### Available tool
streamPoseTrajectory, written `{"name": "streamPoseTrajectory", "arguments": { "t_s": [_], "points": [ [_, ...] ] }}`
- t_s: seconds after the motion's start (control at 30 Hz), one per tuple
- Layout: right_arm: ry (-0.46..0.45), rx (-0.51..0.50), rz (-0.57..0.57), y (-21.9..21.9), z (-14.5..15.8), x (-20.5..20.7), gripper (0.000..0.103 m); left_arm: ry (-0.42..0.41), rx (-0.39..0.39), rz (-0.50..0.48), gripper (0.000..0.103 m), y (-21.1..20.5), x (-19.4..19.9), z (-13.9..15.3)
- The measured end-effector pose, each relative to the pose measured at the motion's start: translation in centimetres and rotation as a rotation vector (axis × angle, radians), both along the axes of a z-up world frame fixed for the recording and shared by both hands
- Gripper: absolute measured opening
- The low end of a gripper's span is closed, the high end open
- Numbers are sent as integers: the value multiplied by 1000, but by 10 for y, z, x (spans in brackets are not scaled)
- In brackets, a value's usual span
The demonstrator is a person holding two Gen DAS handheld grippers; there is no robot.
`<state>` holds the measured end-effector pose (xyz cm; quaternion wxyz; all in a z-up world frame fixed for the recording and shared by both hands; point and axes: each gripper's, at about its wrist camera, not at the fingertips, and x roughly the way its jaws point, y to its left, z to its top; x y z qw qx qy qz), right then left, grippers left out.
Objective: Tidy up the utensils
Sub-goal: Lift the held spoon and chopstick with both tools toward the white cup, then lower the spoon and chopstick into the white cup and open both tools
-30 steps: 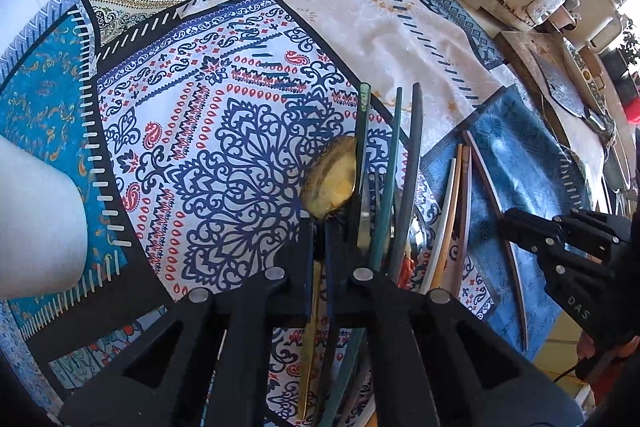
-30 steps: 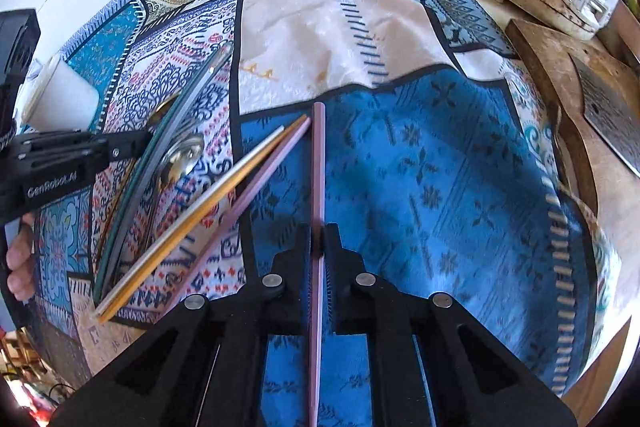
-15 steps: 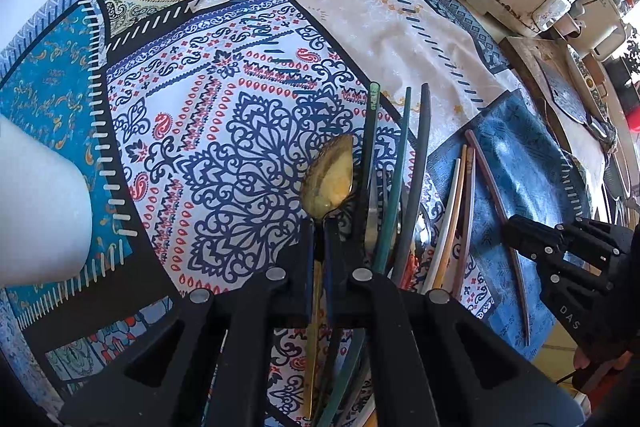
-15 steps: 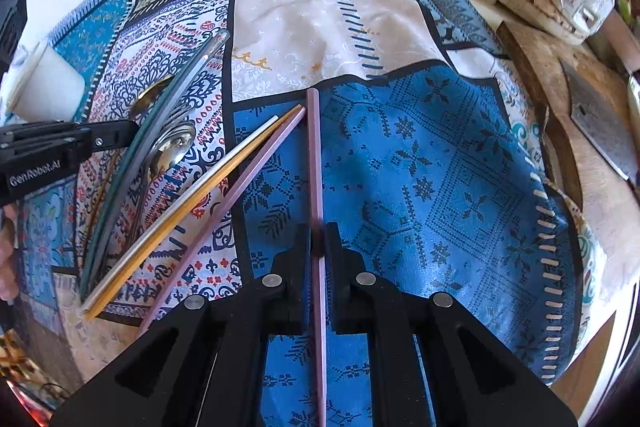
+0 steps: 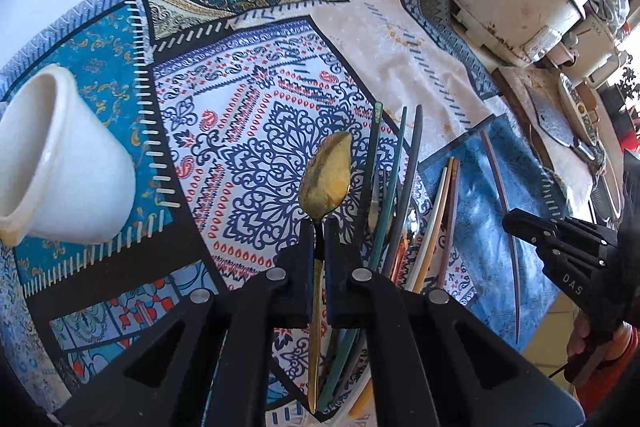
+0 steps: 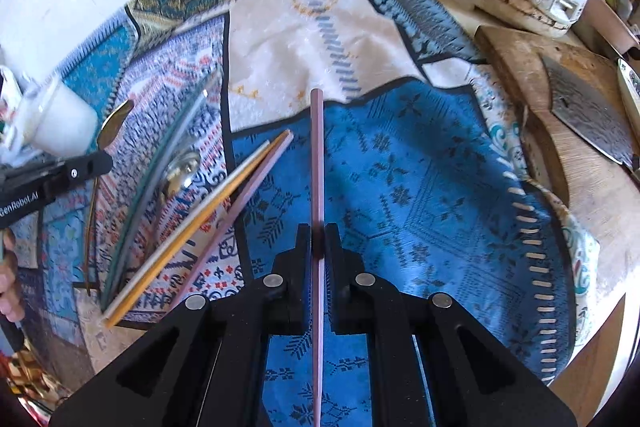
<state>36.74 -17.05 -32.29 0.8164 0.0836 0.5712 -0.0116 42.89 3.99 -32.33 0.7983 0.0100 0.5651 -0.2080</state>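
A white cup (image 5: 60,163) sits left of the left tongs (image 5: 319,227), clamped on a gold spoon (image 5: 326,175), bowl pointing forward. The right tongs (image 6: 318,231) grip a pink chopstick (image 6: 317,163) lengthwise, tip forward over blue cloth (image 6: 420,195).

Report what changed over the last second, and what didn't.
The left gripper lifted the gold spoon and swung toward the white cup. The right gripper raised the pink chopstick off the cloth. Both grips stayed shut; the remaining utensils stayed put.
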Motion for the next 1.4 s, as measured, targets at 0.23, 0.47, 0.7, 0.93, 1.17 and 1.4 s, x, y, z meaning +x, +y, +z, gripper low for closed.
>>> {"name": "streamPoseTrajectory", "arguments": {
  "t_s": [0.23, 0.47, 0.7, 0.93, 1.17, 1.4],
  "points": [
    [-86, -1, 4, -4, 31, -7, 6, -63, -35, 52, 2, 13, -15, 28],
    [-190, 27, 39, 7, 67, 1, 6, -137, -37, 90, 2, 25, -28, 55],
    [-304, 62, 120, 36, 104, 18, 6, -214, -46, 152, 2, 45, -33, 83],
    [-412, 111, 208, 76, 136, 44, 6, -301, -70, 244, 2, 79, -33, 115],
    [-502, 172, 296, 122, 157, 73, 6, -386, -93, 338, 2, 114, -25, 144],
    [-571, 229, 347, 159, 167, 105, 6, -457, -109, 421, 2, 139, -6, 160]
  ]
}}
